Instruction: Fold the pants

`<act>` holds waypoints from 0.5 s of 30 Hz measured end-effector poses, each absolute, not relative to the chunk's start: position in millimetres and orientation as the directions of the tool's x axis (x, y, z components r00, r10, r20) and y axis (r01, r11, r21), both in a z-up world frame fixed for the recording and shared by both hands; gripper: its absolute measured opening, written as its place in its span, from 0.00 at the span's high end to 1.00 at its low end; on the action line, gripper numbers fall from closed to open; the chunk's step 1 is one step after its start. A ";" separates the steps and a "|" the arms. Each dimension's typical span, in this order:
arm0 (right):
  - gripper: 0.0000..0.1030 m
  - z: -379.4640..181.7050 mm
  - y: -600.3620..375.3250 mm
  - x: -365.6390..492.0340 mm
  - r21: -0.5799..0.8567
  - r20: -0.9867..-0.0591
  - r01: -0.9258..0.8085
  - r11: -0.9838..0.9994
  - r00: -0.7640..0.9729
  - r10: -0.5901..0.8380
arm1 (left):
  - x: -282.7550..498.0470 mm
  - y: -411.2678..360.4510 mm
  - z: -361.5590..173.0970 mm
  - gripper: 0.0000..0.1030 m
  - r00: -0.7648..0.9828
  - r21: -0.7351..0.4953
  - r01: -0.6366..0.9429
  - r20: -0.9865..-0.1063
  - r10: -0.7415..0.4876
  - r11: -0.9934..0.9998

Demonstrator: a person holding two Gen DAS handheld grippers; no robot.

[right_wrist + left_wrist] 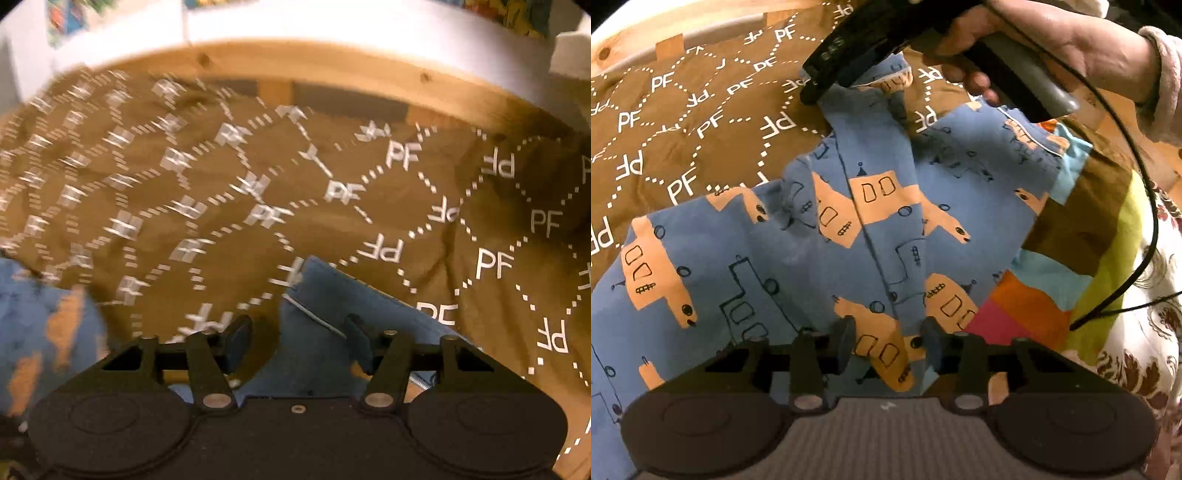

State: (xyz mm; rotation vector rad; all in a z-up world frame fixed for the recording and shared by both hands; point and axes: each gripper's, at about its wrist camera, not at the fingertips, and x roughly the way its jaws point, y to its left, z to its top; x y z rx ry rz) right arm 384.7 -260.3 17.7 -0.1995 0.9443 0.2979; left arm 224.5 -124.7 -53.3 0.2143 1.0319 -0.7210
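Blue pants printed with orange vehicles lie spread on a brown blanket. My left gripper points down at the pants near their lower right part. Its pads stand apart over flat cloth and grip nothing. My right gripper, held in a hand, reaches the far end of one pant leg near its hem. In the right wrist view a strip of blue cloth with a white seam runs between the right gripper's fingers. A gap shows beside the left finger, so it is open.
The brown blanket carries white "PF" letters and dotted lines. A wooden bed rail and a white wall bound it at the far side. A patchwork cloth and floral fabric lie right of the pants. A black cable hangs there.
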 end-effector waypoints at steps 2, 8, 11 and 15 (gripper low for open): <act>0.61 11.7 -259.0 391.2 -0.060 -0.814 -0.295 0.954 0.567 0.124 | 224.9 -128.6 -53.3 0.87 0.312 -0.138 0.642 -0.851 -0.422 0.754; 0.91 29.6 -281.8 371.1 -0.026 -0.734 -0.251 0.968 0.662 0.152 | 216.4 -140.7 -47.6 0.99 0.352 -0.057 0.677 -0.851 -0.390 0.734; 0.92 55.1 -308.4 335.4 -0.004 -0.662 -0.258 0.966 0.725 0.190 | 207.7 -144.7 -41.3 0.99 0.386 0.000 0.700 -0.842 -0.377 0.715; 0.92 89.4 -357.6 270.8 0.028 -0.586 -0.219 0.975 0.787 0.193 | 183.5 -154.1 -32.9 0.99 0.459 0.140 0.758 -0.808 -0.368 0.637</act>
